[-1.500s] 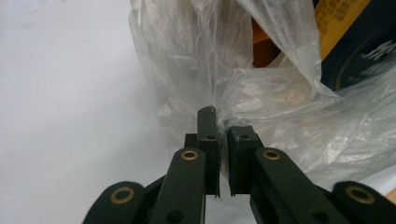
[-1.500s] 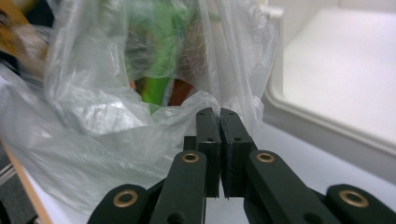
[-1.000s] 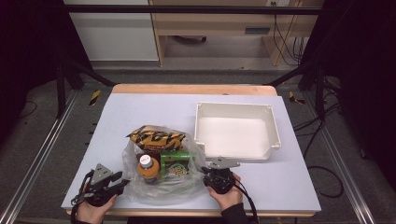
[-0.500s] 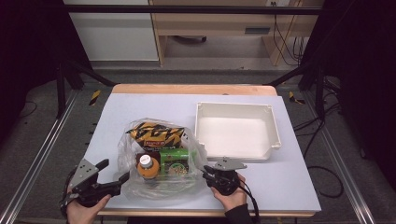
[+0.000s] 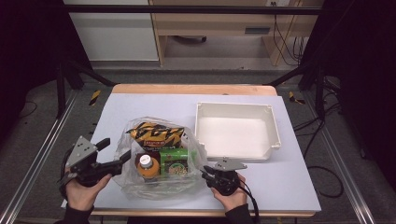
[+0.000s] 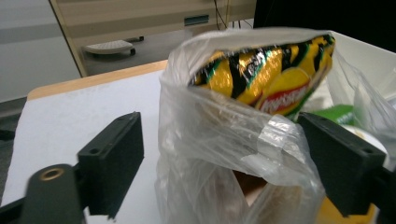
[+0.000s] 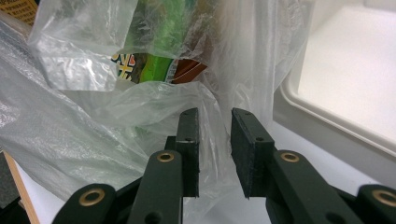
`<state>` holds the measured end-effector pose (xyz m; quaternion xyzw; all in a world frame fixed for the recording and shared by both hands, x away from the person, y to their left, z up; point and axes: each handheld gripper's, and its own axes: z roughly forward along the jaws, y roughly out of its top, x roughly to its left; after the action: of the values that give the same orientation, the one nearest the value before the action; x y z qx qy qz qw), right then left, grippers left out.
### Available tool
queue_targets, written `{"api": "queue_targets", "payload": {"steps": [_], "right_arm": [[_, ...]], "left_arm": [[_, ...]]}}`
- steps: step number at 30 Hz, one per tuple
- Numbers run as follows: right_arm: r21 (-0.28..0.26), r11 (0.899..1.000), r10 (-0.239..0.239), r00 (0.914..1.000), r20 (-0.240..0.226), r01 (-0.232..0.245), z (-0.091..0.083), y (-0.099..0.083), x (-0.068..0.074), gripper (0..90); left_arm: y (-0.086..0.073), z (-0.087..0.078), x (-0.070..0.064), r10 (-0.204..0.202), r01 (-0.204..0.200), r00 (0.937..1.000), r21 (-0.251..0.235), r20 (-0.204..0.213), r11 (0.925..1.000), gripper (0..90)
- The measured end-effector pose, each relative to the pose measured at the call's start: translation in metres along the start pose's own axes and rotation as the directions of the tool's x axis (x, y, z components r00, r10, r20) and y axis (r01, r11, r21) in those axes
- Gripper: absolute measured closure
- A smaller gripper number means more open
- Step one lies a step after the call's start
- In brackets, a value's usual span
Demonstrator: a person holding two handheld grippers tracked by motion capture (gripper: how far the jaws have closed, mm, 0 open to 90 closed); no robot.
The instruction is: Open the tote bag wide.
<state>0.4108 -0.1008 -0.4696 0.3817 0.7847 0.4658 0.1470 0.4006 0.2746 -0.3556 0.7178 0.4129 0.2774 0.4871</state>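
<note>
**Two hand-held grippers work at a clear plastic bag of snacks on a table**

A person stands at the near edge of a table with a pale blue top, a gripper in each hand. A clear plastic bag (image 5: 159, 161) lies near the middle of the near edge. Inside it are a yellow and black crisp packet (image 5: 156, 133) toward the far side, a green box (image 5: 173, 161), and a bottle (image 5: 145, 164) with a pale cap. An empty white tray (image 5: 236, 130) sits on the right half of the table, just beside the bag.

The left gripper (image 5: 116, 161) is at the bag's left side with its jaws spread wide; in the left gripper view the bag's crumpled rim rises between them, not clamped. The right gripper (image 5: 205, 175) is at the bag's right near corner, its jaws almost together with thin film lying in the narrow gap; whether they actually pinch it is hard to tell.

The risks, as I judge them: the slack film could slip from the right jaws if the grip is light, and a pull on one side alone could drag the whole bag or tip the bottle over. The thin plastic could also tear.

The bottle's label is hidden by folds and glare. The box's print is too small to read. The bag's mouth is hard to trace.
</note>
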Motion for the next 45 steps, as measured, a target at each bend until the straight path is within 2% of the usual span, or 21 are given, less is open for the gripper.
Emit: {"api": "queue_targets", "payload": {"steps": [2, 3, 4, 5, 6, 8, 10, 11, 13, 15, 18, 19, 22, 25, 30, 32, 34, 37, 40, 42, 45], "right_arm": [[-0.003, 1.0, 0.002, 1.0, -0.004, -0.002, -0.002, 0.0, -0.001, 75.1], [-0.006, 1.0, -0.001, 1.0, -0.007, 0.001, -0.004, 0.0, -0.001, 76.7], [-0.006, 1.0, -0.001, 1.0, -0.007, 0.001, -0.004, 0.0, -0.001, 76.7], [-0.017, 1.0, -0.002, 1.0, -0.005, 0.001, -0.007, 0.0, -0.002, 81.8], [-0.017, 1.0, -0.002, 1.0, -0.005, 0.001, -0.007, 0.0, -0.002, 81.8], [-0.022, 1.0, -0.002, 1.0, -0.005, 0.001, -0.01, 0.0, -0.004, 86.5], [-0.025, 1.0, 0.006, 1.0, 0.001, -0.006, -0.012, 0.0, -0.006, 87.7], [-0.028, 1.0, 0.009, 1.0, 0.001, -0.009, -0.012, -0.001, -0.006, 87.9], [-0.028, 1.0, 0.014, 0.9999, 0.009, -0.014, -0.012, -0.001, -0.007, 87.8], [-0.02, 0.999, 0.036, 0.9993, 0.014, -0.036, -0.011, -0.003, -0.008, 87.2], [-0.001, 0.999, 0.052, 0.9985, 0.016, -0.052, -0.007, -0.005, -0.008, 86.0], [0.022, 0.999, 0.047, 0.9988, 0.016, -0.047, -0.002, -0.007, -0.007, 82.1], [0.023, 0.999, 0.028, 0.9994, 0.018, -0.029, 0.0, -0.009, -0.005, 77.6], [-0.013, 0.999, 0.03, 0.9996, -0.003, -0.03, -0.012, -0.007, -0.004, 64.0], [-0.069, 0.998, -0.008, 1.0, -0.004, 0.008, -0.035, -0.01, -0.002, 51.6], [-0.095, 0.995, -0.017, 0.9998, -0.009, 0.016, -0.046, -0.011, -0.001, 49.1], [-0.128, 0.992, -0.023, 0.9996, -0.016, 0.021, -0.054, -0.009, 0.0, 46.9], [-0.202, 0.979, -0.032, 0.9995, -0.01, 0.029, -0.068, 0.011, -0.001, 44.4], [-0.235, 0.971, -0.036, 0.9993, -0.007, 0.034, -0.071, 0.025, -0.001, 44.1], [-0.262, 0.964, -0.045, 0.999, -0.008, 0.041, -0.068, 0.043, 0.002, 43.8], [-0.261, 0.964, -0.059, 0.9982, -0.006, 0.056, -0.054, 0.065, 0.007, 43.2]], "left_arm": [[0.004, 0.011, 0.003, 0.008, -0.008, 0.9998, 0.024, -0.017, 0.9997, 24.8], [0.004, 0.02, 0.004, 0.031, -0.027, 0.9978, 0.07, -0.058, 0.9972, 31.0], [0.004, 0.02, 0.004, 0.031, -0.027, 0.9978, 0.07, -0.058, 0.9972, 36.4], [0.003, 0.025, 0.005, 0.047, -0.04, 0.996, 0.094, -0.076, 0.9948, 43.9], [0.0, 0.029, 0.006, 0.053, -0.044, 0.9949, 0.11, -0.086, 0.993, 43.9], [-0.007, 0.035, 0.011, 0.025, -0.014, 0.9967, 0.14, -0.077, 0.9901, 57.2], [-0.013, 0.039, 0.015, 0.021, -0.005, 0.9951, 0.158, -0.097, 0.9875, 68.9], [-0.017, 0.04, 0.018, 0.019, -0.001, 0.994, 0.168, -0.108, 0.9857, 72.5], [-0.027, 0.043, 0.027, -0.025, 0.041, 0.9951, 0.174, -0.096, 0.9838, 82.0], [-0.033, 0.045, 0.031, -0.042, 0.057, 0.9952, 0.173, -0.089, 0.9833, 84.2], [-0.038, 0.049, 0.033, -0.043, 0.058, 0.9955, 0.186, -0.085, 0.9807, 85.6], [-0.041, 0.052, 0.033, -0.046, 0.06, 0.9958, 0.182, -0.08, 0.9814, 85.9], [-0.043, 0.053, 0.032, -0.046, 0.059, 0.9962, 0.175, -0.074, 0.9828, 86.1], [-0.042, 0.049, 0.032, -0.043, 0.053, 0.9968, 0.153, -0.067, 0.9868, 86.0], [-0.041, 0.047, 0.031, -0.026, 0.035, 0.9976, 0.148, -0.064, 0.9884, 85.0], [-0.041, 0.046, 0.03, -0.022, 0.031, 0.9976, 0.139, -0.066, 0.9898, 78.3], [-0.039, 0.046, 0.03, -0.014, 0.024, 0.9969, 0.141, -0.077, 0.9897, 63.9], [-0.036, 0.044, 0.03, -0.003, 0.018, 0.9957, 0.157, -0.093, 0.9874, 54.0], [-0.035, 0.043, 0.029, 0.008, 0.008, 0.9948, 0.16, -0.102, 0.9871, 50.1], [-0.033, 0.041, 0.029, 0.005, 0.007, 0.9965, 0.142, -0.084, 0.9898, 49.5], [-0.029, 0.041, 0.028, 0.004, 0.005, 0.9971, 0.122, -0.076, 0.9925, 43.2]]}}
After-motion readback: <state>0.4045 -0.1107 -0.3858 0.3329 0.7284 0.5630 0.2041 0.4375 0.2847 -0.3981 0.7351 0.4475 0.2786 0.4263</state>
